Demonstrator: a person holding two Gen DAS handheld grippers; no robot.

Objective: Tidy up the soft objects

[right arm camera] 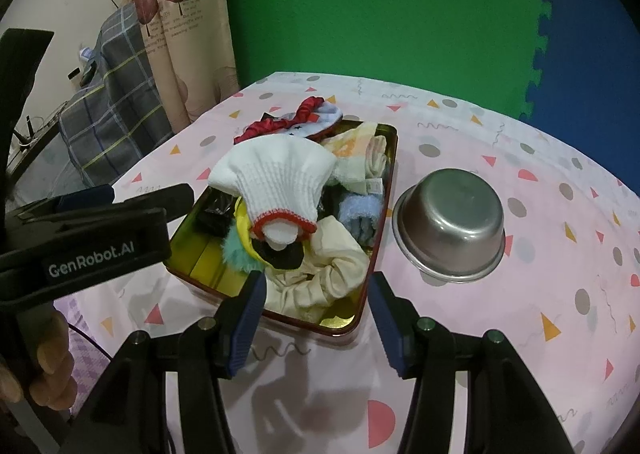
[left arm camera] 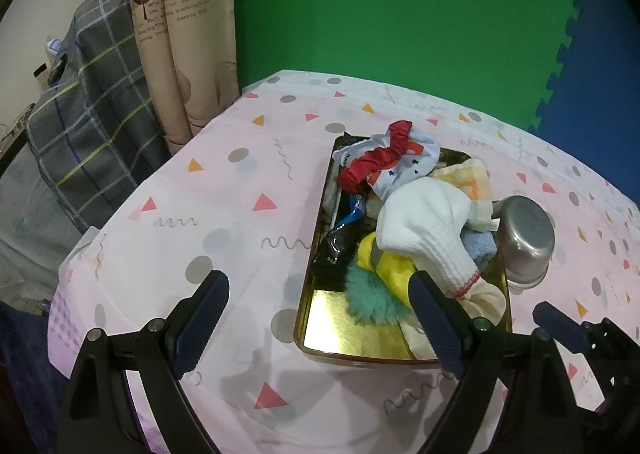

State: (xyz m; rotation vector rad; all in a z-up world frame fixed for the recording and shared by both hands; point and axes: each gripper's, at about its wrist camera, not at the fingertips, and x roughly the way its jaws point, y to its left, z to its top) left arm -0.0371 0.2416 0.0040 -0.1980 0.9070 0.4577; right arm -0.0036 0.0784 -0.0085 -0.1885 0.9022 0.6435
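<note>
Gold tin tray (right arm camera: 362, 254) on the pink patterned tablecloth (right arm camera: 460, 354), heaped with soft things: white knit glove (right arm camera: 280, 178) on top. Upturned steel bowl (right arm camera: 450, 220) just beside. Left gripper (left arm camera: 320, 318) and right gripper (right arm camera: 316, 318) spread apart, pinching nothing.

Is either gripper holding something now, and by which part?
Nothing is held. The left gripper and right gripper hover open before the tin of soft things.

Black hand-held gripper (right arm camera: 316, 318) frames, navy ribbed pads, silver screws, white "GenRobot.AI" marking.
</note>
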